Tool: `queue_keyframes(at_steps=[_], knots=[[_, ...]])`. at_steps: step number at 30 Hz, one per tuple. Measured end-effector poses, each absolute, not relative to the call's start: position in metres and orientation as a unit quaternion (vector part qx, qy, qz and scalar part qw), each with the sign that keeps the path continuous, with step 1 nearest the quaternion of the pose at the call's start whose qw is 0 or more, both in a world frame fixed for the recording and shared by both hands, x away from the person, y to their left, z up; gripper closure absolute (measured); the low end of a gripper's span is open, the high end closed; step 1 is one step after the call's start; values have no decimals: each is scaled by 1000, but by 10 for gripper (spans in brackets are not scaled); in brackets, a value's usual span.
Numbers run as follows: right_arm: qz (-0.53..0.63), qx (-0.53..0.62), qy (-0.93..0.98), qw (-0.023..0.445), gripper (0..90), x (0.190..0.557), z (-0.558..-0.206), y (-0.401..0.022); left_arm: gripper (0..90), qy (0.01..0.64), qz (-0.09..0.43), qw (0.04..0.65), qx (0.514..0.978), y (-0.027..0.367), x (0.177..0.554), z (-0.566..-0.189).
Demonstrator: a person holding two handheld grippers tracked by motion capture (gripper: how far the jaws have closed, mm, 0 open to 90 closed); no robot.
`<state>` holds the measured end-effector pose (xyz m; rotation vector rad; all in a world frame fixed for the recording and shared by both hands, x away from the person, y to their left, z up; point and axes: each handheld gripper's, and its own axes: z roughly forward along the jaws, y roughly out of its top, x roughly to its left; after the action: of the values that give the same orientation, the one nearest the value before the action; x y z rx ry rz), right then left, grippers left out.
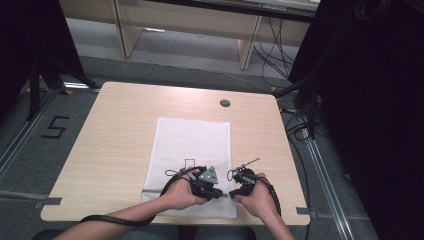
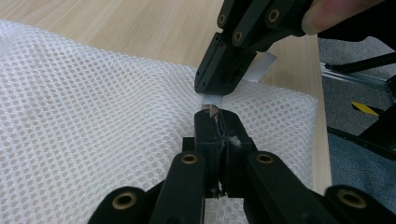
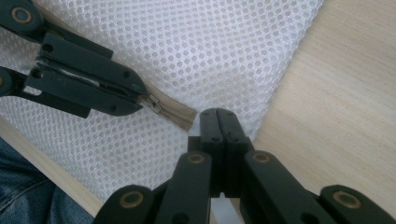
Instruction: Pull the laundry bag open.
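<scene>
A white mesh bag [image 1: 192, 142] lies flat on the middle of the wooden table [image 1: 115, 145], its beige zipper [image 3: 175, 114] running along the near edge. My left gripper [image 1: 221, 194] is at that edge, its jaws shut on the small metal zipper pull [image 2: 212, 110]. Close to its right, my right gripper [image 1: 231, 194] is shut on the bag's fabric at the zipper's end [image 3: 218, 114]. In the left gripper view, the right gripper [image 2: 219, 88] comes down from above, with a white tab [image 2: 262, 65] poking out behind it. The left gripper [image 3: 140, 100] shows at upper left in the right gripper view.
A round cable hole [image 1: 225, 103] sits near the table's far edge. Bare wood lies left and right of the bag. Cables and dark stands [image 1: 305, 115] crowd the floor to the right. The person's legs are just beyond the near table edge [image 3: 51, 172].
</scene>
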<state>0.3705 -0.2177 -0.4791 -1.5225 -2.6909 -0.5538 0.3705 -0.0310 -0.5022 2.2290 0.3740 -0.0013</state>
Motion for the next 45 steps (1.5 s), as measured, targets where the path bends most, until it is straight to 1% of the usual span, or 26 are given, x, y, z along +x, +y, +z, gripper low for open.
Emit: queue_keyframes(at_steps=[13,15,16,17,22,24,25,31,33,45], knots=[[-179,-480,-859,1,900,371,-479,-218,872,145,0,428,892,-27,370,-500],[-182,-472,-863,-1,900,371,-480,-219,872,152,-2,428,891,-28,369,-500],[-182,-472,-863,-1,900,371,-480,-219,872,146,1,428,892,-28,370,-499],[-181,-472,-863,-2,900,372,-480,-218,872,154,-4,430,890,-28,369,-500],[-181,-473,-862,-2,900,372,-480,-219,873,147,3,427,892,-27,369,-498],[-181,-474,-862,-1,900,371,-479,-218,873,154,1,426,891,-26,368,-497],[-181,-474,-862,-1,900,372,-480,-219,873,146,4,428,892,-26,369,-497],[-182,-474,-862,1,900,372,-480,-219,872,146,7,427,892,-26,368,-497],[-182,-474,-862,0,900,372,-480,-219,872,155,3,427,891,-25,367,-496],[-181,-476,-861,3,900,372,-480,-219,873,151,8,422,894,-24,367,-494]])
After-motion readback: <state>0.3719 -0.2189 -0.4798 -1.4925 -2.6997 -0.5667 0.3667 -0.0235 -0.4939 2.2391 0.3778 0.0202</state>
